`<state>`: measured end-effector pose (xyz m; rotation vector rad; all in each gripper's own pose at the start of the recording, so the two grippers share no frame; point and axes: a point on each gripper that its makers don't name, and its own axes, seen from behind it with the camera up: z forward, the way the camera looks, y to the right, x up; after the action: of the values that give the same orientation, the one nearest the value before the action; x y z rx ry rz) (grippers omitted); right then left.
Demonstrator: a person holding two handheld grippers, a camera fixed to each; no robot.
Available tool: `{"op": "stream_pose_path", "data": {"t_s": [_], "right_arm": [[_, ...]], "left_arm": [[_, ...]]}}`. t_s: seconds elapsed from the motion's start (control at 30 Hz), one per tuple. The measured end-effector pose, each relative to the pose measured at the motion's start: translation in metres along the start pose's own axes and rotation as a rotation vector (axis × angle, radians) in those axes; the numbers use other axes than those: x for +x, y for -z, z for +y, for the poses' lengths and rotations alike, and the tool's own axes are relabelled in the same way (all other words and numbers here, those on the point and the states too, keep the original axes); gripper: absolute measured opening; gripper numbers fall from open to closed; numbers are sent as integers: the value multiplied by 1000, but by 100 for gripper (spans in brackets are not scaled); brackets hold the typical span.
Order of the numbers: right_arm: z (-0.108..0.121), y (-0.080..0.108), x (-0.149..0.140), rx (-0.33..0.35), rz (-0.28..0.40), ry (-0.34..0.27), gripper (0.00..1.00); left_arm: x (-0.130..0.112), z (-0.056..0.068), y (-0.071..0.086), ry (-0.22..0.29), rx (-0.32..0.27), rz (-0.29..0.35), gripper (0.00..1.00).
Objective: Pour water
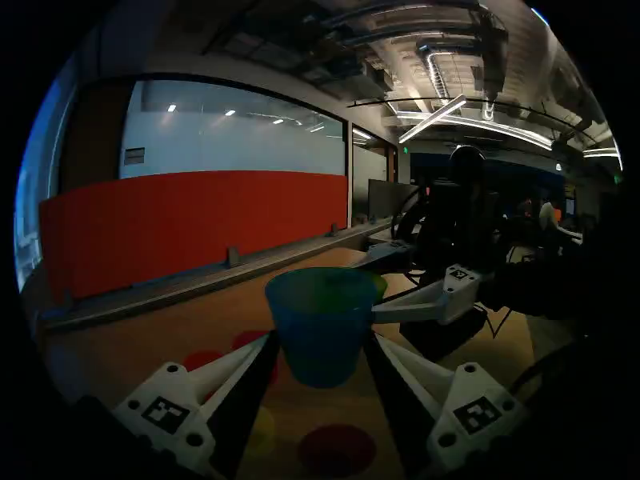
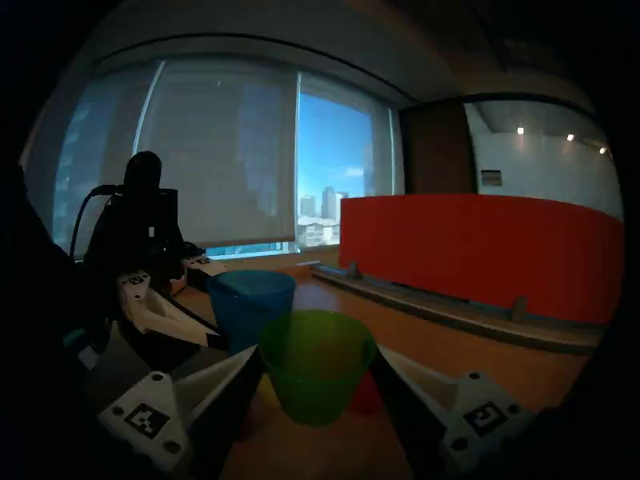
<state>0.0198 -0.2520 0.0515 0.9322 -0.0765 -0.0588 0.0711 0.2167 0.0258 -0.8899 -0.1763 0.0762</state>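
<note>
Left gripper view, far left: the orange partition [image 1: 192,224] runs along the back edge of the wooden table [image 1: 160,328]. Centre of the view, the left gripper [image 1: 322,340] is closed partway. Both fingers press the sides of the blue cup [image 1: 320,316], which is upright and held clear of the tabletop, with a red dot [image 1: 336,450] on the table below it. Just past the cup's right rim, a slice of the green cup [image 1: 378,284] peeks out, very close behind. I cannot tell whether the two touch.

Over to the right gripper view: at the left, the left gripper's white fingers hold the blue cup, which sits behind and to the left of the green one. The bright window [image 2: 336,176] is beyond them. In the middle, the right gripper [image 2: 318,356] is drawn in to cup width, a finger on each side of the green cup, which is also upright. The partition stretches away on the right. I cannot make out whether either cup holds water.
</note>
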Motion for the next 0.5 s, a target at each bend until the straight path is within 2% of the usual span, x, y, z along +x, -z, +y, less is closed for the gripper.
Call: {"op": "stream_pose_path", "data": {"t_s": [0.5], "right_arm": [[4,2,-4,-9,-4,-3,92]], "left_arm": [[4,3,1,-14,-1,5,76]]}}
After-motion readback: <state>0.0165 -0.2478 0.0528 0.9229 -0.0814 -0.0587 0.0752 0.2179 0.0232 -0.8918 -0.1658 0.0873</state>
